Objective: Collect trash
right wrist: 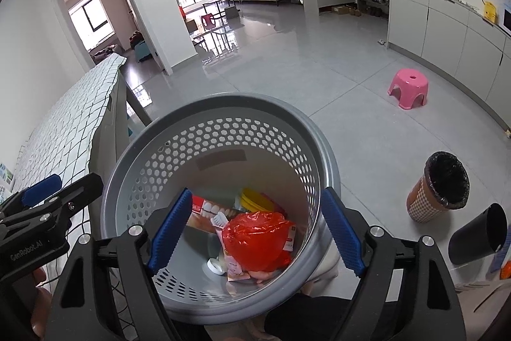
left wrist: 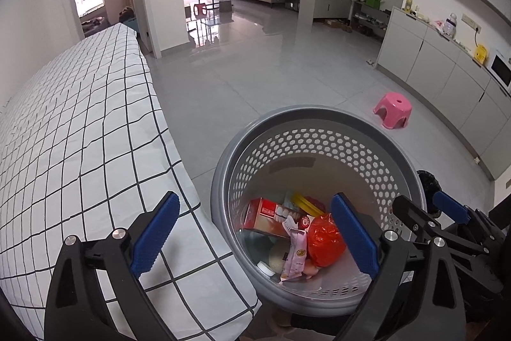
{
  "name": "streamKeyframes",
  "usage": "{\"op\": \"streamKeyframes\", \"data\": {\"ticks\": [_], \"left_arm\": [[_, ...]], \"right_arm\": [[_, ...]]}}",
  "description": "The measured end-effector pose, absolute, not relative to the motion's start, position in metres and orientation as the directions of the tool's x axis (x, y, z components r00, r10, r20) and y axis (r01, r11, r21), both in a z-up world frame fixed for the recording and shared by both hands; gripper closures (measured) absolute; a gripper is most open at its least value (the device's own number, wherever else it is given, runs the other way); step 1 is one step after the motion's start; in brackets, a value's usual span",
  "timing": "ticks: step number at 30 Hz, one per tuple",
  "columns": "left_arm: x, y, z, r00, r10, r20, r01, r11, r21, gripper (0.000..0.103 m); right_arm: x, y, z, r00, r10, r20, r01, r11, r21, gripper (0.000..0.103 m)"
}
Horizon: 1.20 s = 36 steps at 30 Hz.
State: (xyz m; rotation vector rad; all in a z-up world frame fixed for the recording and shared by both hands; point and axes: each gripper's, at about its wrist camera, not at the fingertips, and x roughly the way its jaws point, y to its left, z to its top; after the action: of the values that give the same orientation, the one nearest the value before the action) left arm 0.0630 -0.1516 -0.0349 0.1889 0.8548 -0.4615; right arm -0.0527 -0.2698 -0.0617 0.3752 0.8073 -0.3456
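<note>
A grey perforated waste basket (left wrist: 319, 149) stands on the floor beside the table; it also shows in the right wrist view (right wrist: 217, 130). It holds a red plastic bag (left wrist: 325, 240) (right wrist: 258, 240), a toothpaste box (left wrist: 274, 216) (right wrist: 207, 211), a pink wrapper (left wrist: 295, 258), a yellow lid (right wrist: 255, 200) and a small white cap (right wrist: 215, 267). My left gripper (left wrist: 254, 240) is open and empty, straddling the basket's near left rim. My right gripper (right wrist: 255, 232) is open and empty above the basket.
A table with a checked white cloth (left wrist: 80, 133) lies to the left. A pink stool (left wrist: 393, 110) stands on the tiled floor. A checkered bin with a black liner (right wrist: 439, 186) and a black cup (right wrist: 477, 234) are at the right. White cabinets (left wrist: 431, 63) line the right wall.
</note>
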Motion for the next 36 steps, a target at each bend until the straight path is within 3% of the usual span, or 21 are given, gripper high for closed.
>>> {"op": "streamKeyframes", "data": {"ticks": [9, 36], "left_arm": [[0.0629, -0.1510, -0.0354, 0.566, -0.312, -0.763, 0.461, 0.887, -0.021, 0.009], [0.0623, -0.1537, -0.0337, 0.580, -0.290, -0.762, 0.451, 0.892, 0.003, 0.009]], "right_arm": [[-0.0551, -0.2685, -0.0585, 0.661, -0.183, -0.728, 0.447, 0.875, 0.186, 0.019], [-0.0499, -0.2636, -0.0645, 0.647, -0.171, -0.743, 0.443, 0.878, 0.184, 0.019]]}}
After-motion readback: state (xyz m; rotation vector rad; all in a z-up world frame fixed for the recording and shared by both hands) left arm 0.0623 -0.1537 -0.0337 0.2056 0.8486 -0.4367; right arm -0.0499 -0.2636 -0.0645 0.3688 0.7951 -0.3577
